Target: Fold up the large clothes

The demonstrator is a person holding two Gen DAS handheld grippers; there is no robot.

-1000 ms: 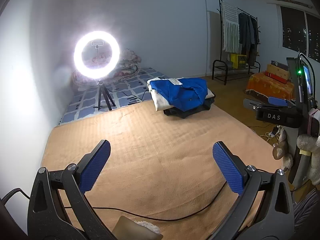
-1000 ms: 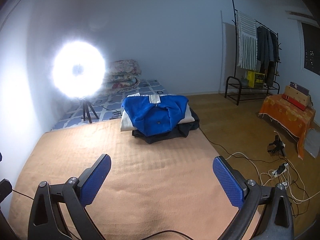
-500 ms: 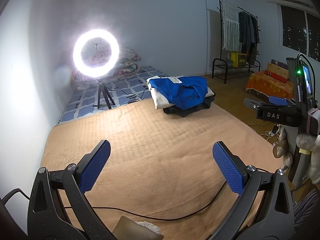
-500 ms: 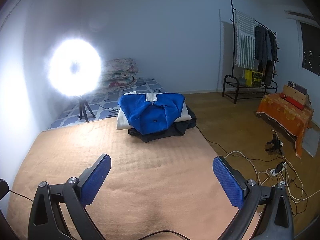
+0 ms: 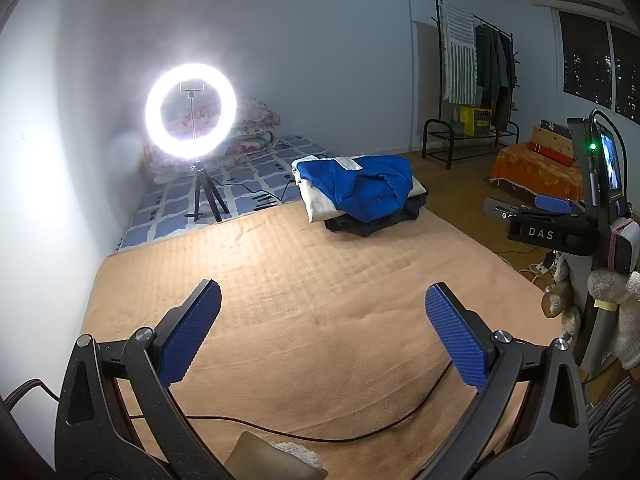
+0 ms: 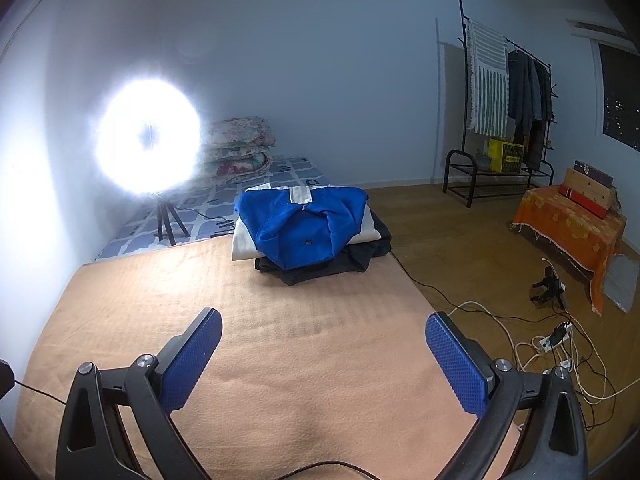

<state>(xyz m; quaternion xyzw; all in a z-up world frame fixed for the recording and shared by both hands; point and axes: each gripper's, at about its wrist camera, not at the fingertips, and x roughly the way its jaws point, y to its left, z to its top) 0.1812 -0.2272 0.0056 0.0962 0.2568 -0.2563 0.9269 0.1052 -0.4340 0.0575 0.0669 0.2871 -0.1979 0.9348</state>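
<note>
Here, peach blanket (image 5: 320,280) lying bare, folded clothes pile (image 6: 308,228) sitting at its far edge and looming nearer than before, ring light (image 5: 190,111) glowing beyond, left claw (image 5: 322,336) and right claw (image 6: 323,358) both gaping wide, holding nothing.

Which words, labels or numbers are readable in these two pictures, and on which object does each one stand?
"DAS": white letters on the black body of the right gripper, seen in the left wrist view.
Yellow box under the black clothes rack: dark print, too small to read.
Lit screen above the right gripper: blurred, unreadable.
Small dark tag on the blue folded garment: unreadable.
No other text is visible.
</note>
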